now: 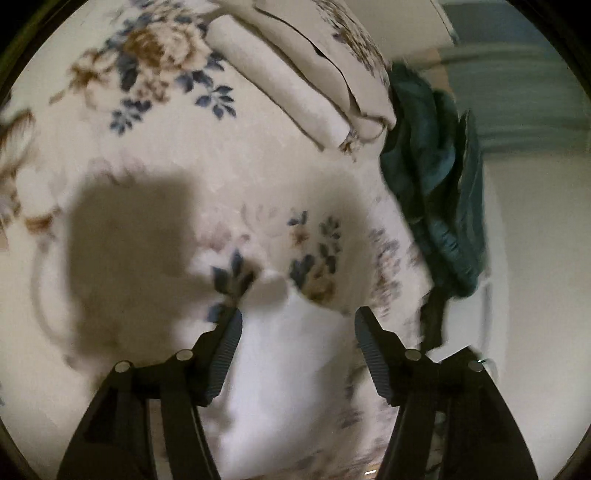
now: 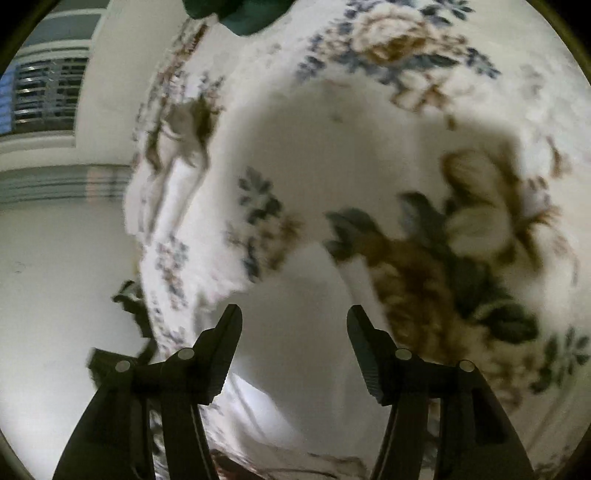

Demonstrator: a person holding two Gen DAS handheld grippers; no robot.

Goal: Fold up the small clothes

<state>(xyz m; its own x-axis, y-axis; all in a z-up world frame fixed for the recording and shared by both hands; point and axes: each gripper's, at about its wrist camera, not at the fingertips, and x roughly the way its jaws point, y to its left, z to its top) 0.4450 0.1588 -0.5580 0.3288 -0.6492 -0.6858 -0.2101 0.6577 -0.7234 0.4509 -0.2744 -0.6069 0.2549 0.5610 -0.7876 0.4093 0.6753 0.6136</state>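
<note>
A small white garment (image 1: 284, 354) lies on the floral bedspread (image 1: 155, 155), right in front of my left gripper (image 1: 297, 314). The left gripper is open, its fingers either side of the white cloth, not closed on it. In the right wrist view the same white garment (image 2: 291, 332) lies between the fingers of my right gripper (image 2: 293, 312), which is open too and holds nothing. Both views are blurred. A pile of dark teal clothes (image 1: 436, 177) lies at the bed's right edge; a piece of it shows at the top of the right wrist view (image 2: 240, 14).
A stack of folded cream cloth (image 1: 295, 81) lies at the far side of the bed. The bed's edge drops to a pale floor (image 1: 535, 258) on the right. A window with blinds (image 2: 44, 96) and a white wall lie to the left of the bed.
</note>
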